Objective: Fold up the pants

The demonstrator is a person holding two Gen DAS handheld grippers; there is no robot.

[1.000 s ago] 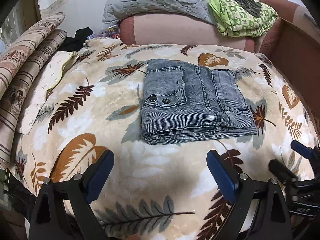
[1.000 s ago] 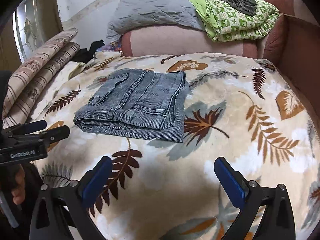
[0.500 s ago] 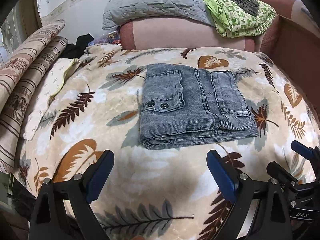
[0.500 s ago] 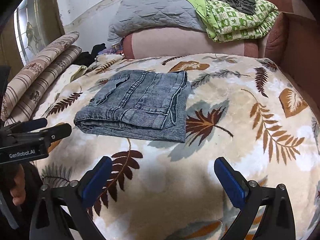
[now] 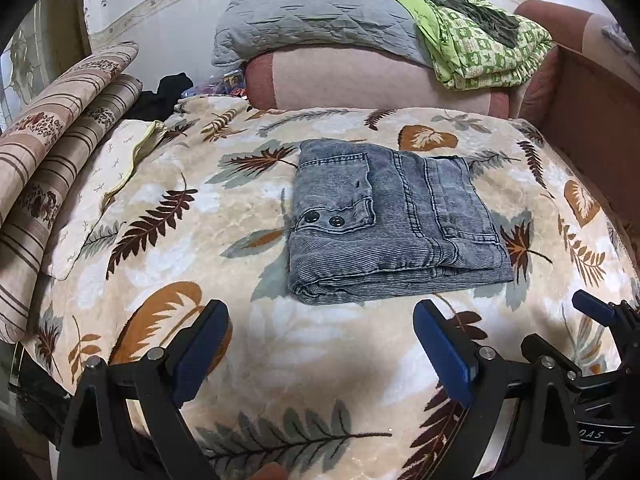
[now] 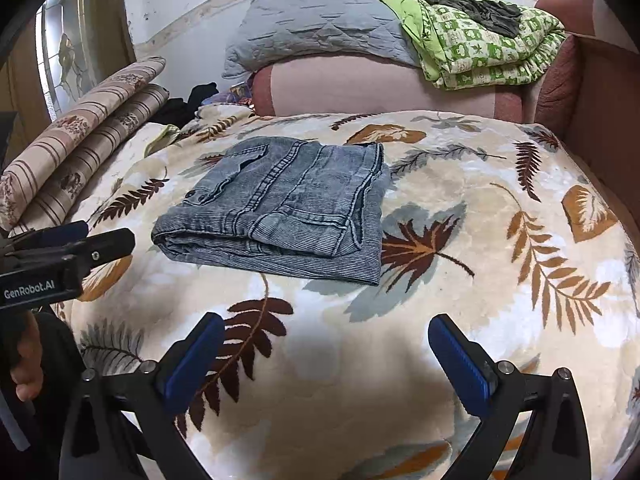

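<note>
The grey-blue denim pants (image 5: 392,220) lie folded into a compact rectangle on the leaf-patterned blanket (image 5: 200,240), pocket with two snaps on top. They also show in the right wrist view (image 6: 280,216). My left gripper (image 5: 320,344) is open and empty, held near the blanket's front edge, short of the pants. My right gripper (image 6: 324,356) is open and empty, in front of the pants and to their right. The left gripper also shows at the left of the right wrist view (image 6: 76,246); the right gripper's tips show at the right edge of the left wrist view (image 5: 576,324).
Rolled striped bedding (image 5: 60,136) lies along the left. A pink bolster (image 5: 372,80) at the back carries a grey quilt (image 5: 316,20) and a green patterned blanket (image 5: 488,56). A brown headboard or box side (image 5: 592,120) stands at the right.
Both grippers have drawn back slightly toward the near edge; the pants sit a little farther away in view. The pants have not moved.
</note>
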